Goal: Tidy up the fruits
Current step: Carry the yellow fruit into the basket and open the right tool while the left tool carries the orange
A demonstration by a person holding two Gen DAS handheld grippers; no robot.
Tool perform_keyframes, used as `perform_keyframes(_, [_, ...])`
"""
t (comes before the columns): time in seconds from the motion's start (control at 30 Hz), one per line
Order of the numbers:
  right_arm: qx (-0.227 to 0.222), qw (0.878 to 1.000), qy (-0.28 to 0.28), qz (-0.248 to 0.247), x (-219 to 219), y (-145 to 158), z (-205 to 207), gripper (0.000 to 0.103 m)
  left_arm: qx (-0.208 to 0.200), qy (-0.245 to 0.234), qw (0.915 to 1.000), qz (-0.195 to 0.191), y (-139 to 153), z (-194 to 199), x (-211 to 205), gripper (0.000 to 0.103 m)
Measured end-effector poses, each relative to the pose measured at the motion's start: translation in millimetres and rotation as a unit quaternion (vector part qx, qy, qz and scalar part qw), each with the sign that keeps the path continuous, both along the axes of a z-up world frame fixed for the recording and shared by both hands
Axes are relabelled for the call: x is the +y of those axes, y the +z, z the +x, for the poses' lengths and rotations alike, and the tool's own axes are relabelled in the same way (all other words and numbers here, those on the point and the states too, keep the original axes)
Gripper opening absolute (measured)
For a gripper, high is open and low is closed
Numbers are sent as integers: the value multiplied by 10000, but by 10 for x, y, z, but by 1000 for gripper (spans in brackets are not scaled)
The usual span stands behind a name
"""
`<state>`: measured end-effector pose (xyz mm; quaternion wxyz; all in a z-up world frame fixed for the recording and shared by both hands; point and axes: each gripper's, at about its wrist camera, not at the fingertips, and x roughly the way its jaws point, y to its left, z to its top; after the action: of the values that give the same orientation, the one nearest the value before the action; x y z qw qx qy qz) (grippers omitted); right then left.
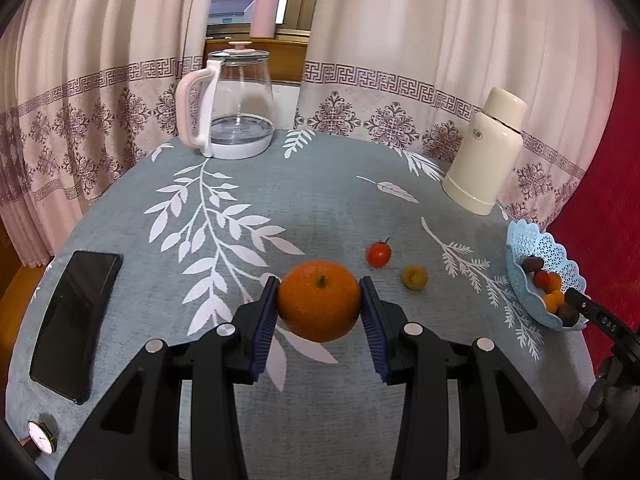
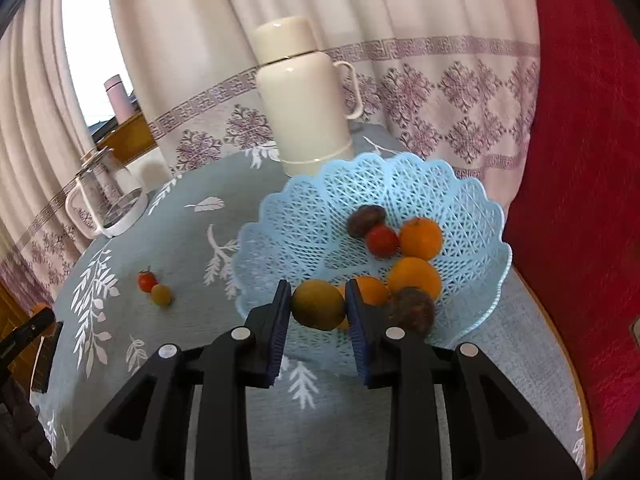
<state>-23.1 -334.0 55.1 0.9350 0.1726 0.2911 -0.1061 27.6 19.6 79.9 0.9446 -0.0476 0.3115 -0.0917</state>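
Left wrist view: the left gripper (image 1: 320, 304) has its jaws closed on a large orange (image 1: 319, 300), one blue pad pressed to each side, the fruit held clear above the surface (image 1: 304, 208) with its stem end facing the camera. Just beyond it on the leaf-printed cloth lie a cherry tomato (image 1: 378, 254) and a small yellow-green fruit (image 1: 414, 277), near each other but apart. Farther right, at the edge of the surface, sits the blue lattice basket (image 1: 520, 240) with several small fruits inside, and a black finger of the right gripper reaches over its near rim. A dark phone (image 1: 76, 320) and a wristwatch (image 1: 42, 436) lie at the left, while a glass kettle (image 1: 236, 112) and a cream flask (image 1: 486, 152) stand at the back. Right wrist view: the right gripper (image 2: 319, 308) has its jaws nearly together, clamped on a yellow-green round fruit (image 2: 318, 304) held over the near rim of the basket (image 2: 304, 208). Inside the basket lie three oranges, a red tomato (image 2: 382, 240) and two dark brownish fruits. The cherry tomato (image 2: 146, 280) and the small yellow-green fruit (image 2: 161, 294) appear on the cloth to the left, touching or nearly so.
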Motion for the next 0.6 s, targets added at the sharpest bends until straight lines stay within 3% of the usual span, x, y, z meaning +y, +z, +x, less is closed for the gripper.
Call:
perform_keyframes(0.3, [-126,9995,-292,32,-92,-52,-47,32,-38,-213,9997,125,42,29,-254,42])
perform_keyframes(0.43, [-426,9968,-637,-231,-90,13,-156,53,-94,-374,9991,178,87,39,-424,42])
perform_keyframes(0.6, [-736,9897,-1146,-446,-154,75,-294,61,-188,-698,9972,186,181,54,-698,42])
